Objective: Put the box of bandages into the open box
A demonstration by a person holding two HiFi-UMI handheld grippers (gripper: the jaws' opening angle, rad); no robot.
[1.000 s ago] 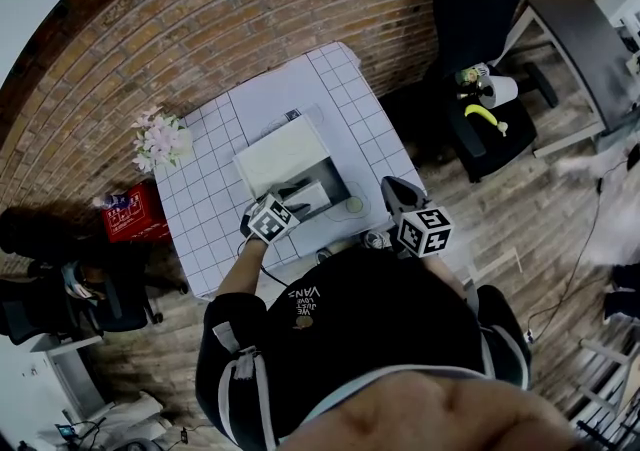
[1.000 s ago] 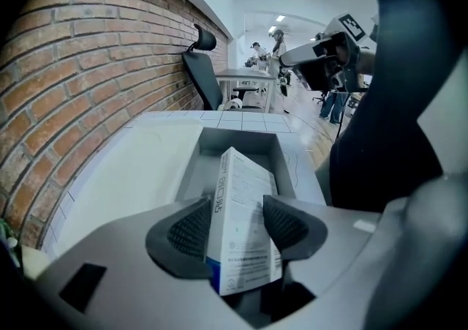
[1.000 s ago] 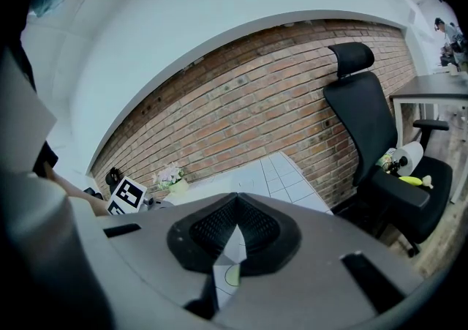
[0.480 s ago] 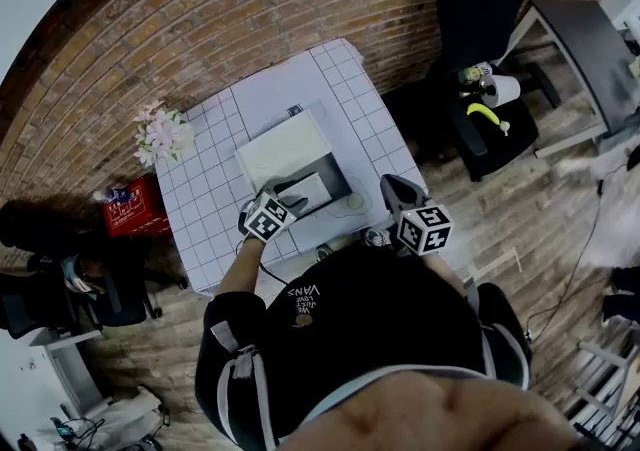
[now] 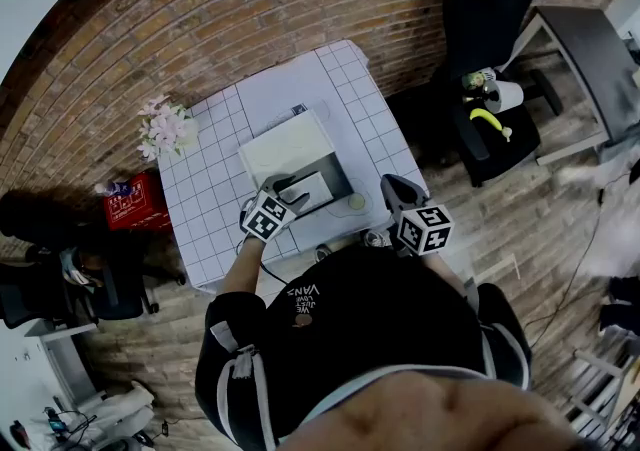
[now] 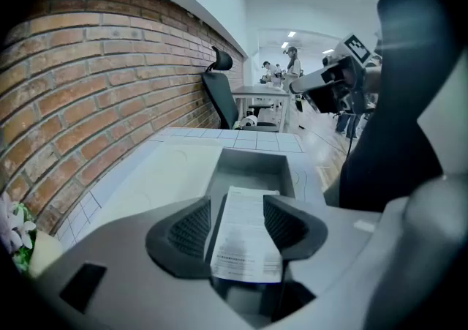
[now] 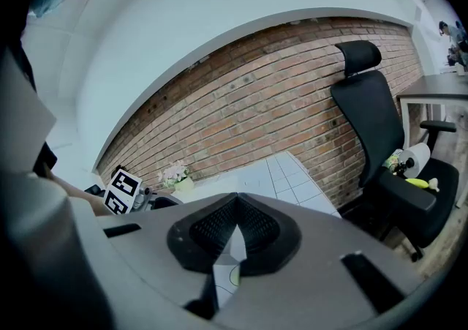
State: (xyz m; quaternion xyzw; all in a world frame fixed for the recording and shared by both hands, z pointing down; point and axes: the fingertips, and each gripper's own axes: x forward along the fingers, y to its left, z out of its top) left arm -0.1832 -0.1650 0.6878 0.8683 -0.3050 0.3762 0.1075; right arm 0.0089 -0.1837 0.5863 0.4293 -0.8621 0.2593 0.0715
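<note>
Left gripper (image 6: 235,211) pinches the box of bandages (image 6: 245,244) at the near rim of the grey open box (image 6: 252,164) on the tiled desk (image 5: 210,204). Right gripper (image 7: 235,230), pressed together and empty, hangs to the right.

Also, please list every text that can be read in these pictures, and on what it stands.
"VANS", upside down, on the person's black shirt; the smaller lines beside it are too small.
Print on the box of bandages: too blurred.
White print on the red box: too small.
</note>
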